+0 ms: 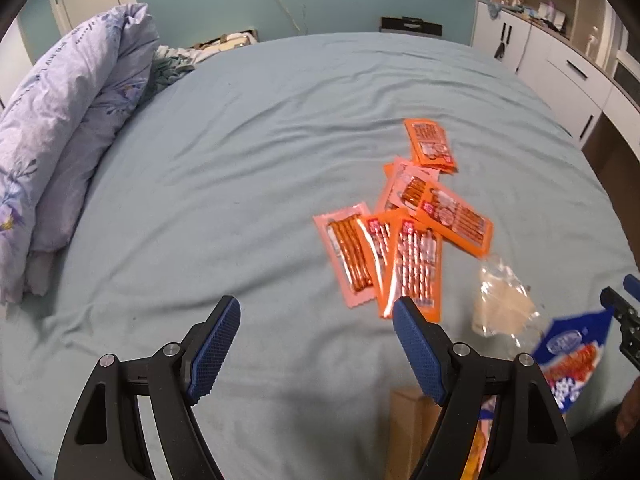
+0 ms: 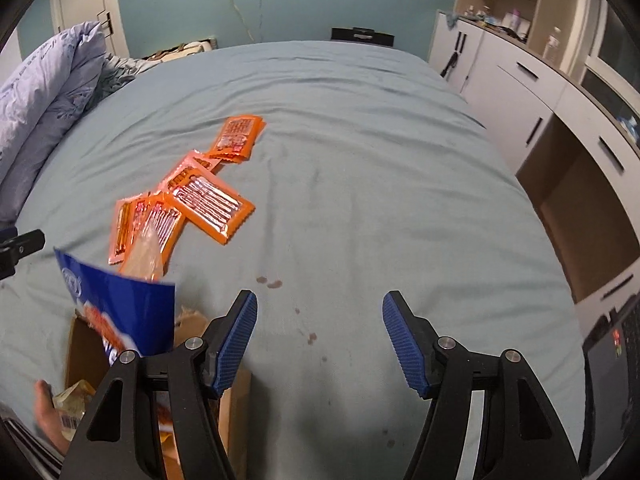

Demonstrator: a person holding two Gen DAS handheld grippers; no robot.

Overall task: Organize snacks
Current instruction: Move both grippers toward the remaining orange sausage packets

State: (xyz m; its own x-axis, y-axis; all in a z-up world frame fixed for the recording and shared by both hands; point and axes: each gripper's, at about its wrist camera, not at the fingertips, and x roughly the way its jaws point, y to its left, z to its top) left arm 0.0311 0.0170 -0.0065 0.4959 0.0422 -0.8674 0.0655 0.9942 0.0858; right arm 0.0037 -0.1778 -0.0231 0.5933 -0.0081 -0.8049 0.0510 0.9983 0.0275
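Observation:
Several orange snack packets [image 1: 412, 216] lie in a loose pile on the light blue bed sheet [image 1: 240, 160]; they also show in the right wrist view [image 2: 192, 196]. A blue snack bag [image 2: 120, 316] stands in an open cardboard box [image 2: 80, 352] with a clear bag [image 2: 146, 256] on top; the blue bag [image 1: 572, 356] and clear bag [image 1: 500, 300] are blurred in the left wrist view. My left gripper [image 1: 316, 320] is open and empty, just short of the pile. My right gripper [image 2: 320, 316] is open and empty over bare sheet, right of the box.
A folded lilac duvet [image 1: 60, 136] lies along the bed's left side. White cabinets [image 2: 540, 92] stand to the right of the bed. Small dark stains [image 2: 272, 282] mark the sheet. A hand [image 2: 48, 412] shows by the box's near corner.

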